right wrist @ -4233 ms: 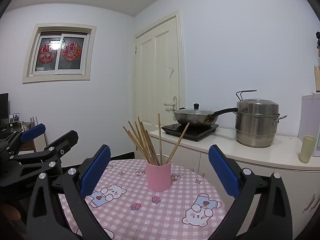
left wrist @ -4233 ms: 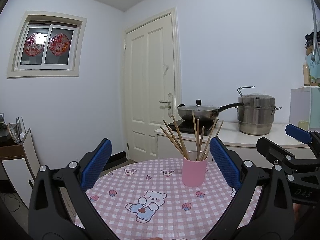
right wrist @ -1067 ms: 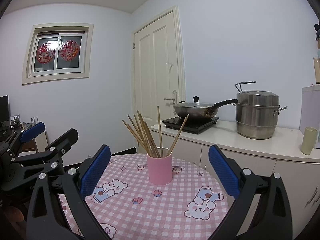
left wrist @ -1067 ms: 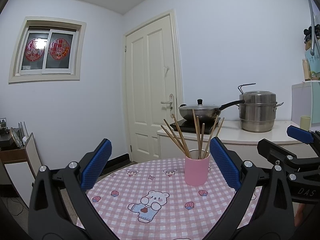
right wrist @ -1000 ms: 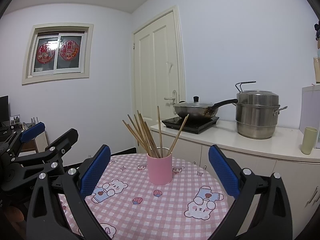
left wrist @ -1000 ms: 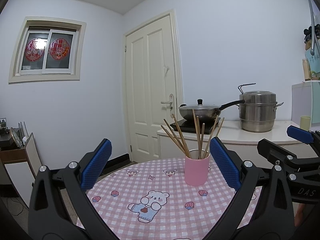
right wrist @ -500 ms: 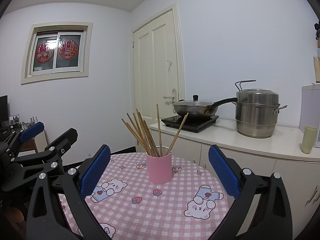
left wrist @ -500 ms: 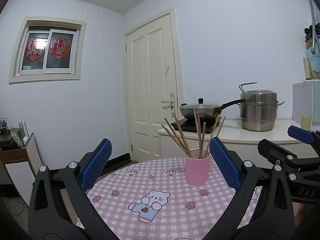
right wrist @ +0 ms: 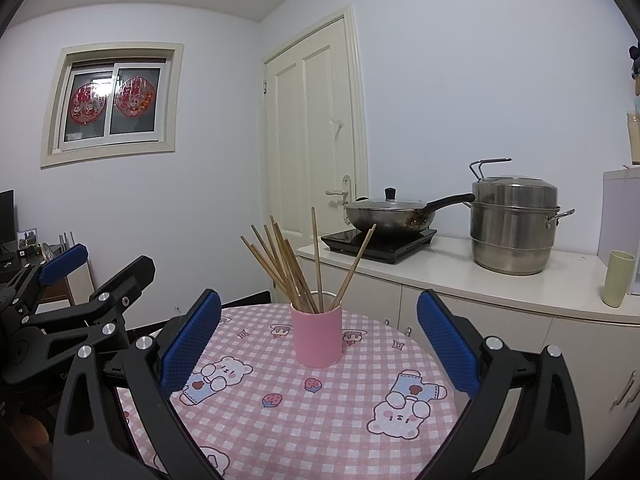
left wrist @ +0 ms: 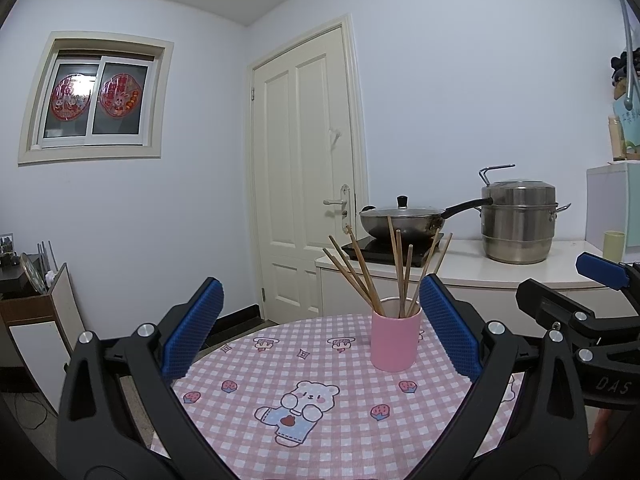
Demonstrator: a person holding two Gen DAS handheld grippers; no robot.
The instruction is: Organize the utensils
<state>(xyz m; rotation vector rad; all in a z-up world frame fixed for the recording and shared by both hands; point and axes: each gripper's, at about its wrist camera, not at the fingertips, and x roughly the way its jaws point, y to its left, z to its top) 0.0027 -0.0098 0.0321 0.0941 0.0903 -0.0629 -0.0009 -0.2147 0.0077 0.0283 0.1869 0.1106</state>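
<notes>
Chopsticks (right wrist: 304, 268) upright in pink cup (right wrist: 318, 336)

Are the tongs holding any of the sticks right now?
No. Both the left tongs and the right tongs are open and empty. All the chopsticks stand in the pink cup on the table.

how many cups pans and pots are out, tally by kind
cups: 2 (pink cylindrical cup, pale green plastic cup)
pans: 1 (lidded steel wok with black handle)
pots: 1 (stainless steel steamer pot)
total: 4
</notes>
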